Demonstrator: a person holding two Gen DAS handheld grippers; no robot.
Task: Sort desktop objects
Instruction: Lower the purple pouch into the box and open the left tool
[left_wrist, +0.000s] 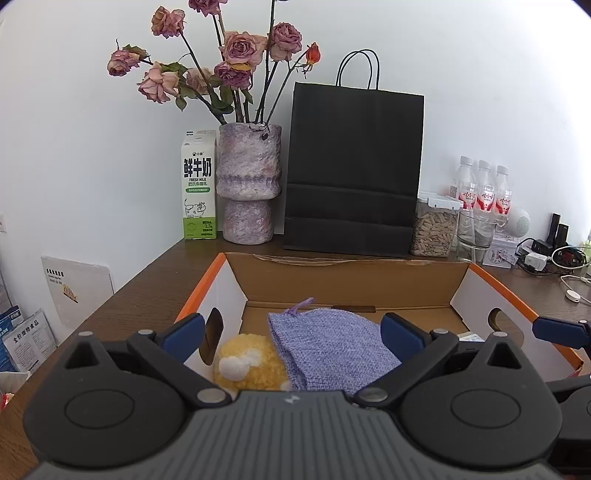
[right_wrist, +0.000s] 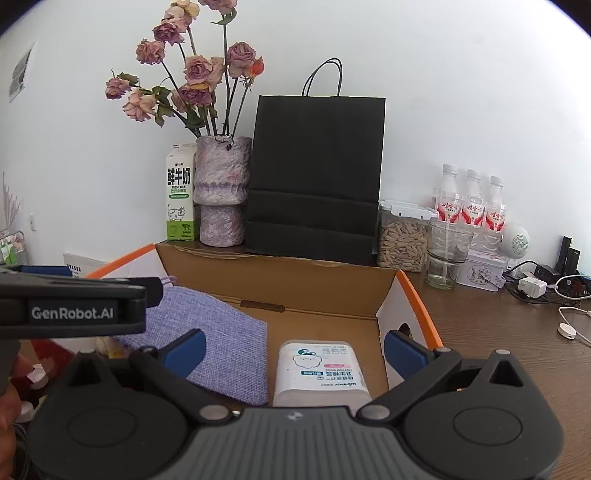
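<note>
**Three things in the box, both claws empty**

Going left to right, we see our left claw (left_wrist: 291, 334) spread wide over the near left part of the cardboard box (left_wrist: 347, 267), with nothing pressed between its blue pads. Below it lie a yellow plush toy (left_wrist: 251, 363) and, touching it on the right, a purple woven pouch (left_wrist: 328, 343), both resting on the box floor.

Further right, our right claw (right_wrist: 293, 350) is just as wide and holds nothing. Under it a white cotton-swab case (right_wrist: 319, 369) lies flat in the box, just beside the pouch (right_wrist: 207, 332) and near the right wall.

We judge the sorting well along: three things are already in the box. Whether more remain we cannot say. A milk carton (left_wrist: 199, 184), a vase (left_wrist: 249, 181), a black paper bag (left_wrist: 354, 170), a jar of seeds (right_wrist: 402, 240) and water bottles (right_wrist: 472, 203) stand on the desk behind, perhaps only as furnishings.
</note>
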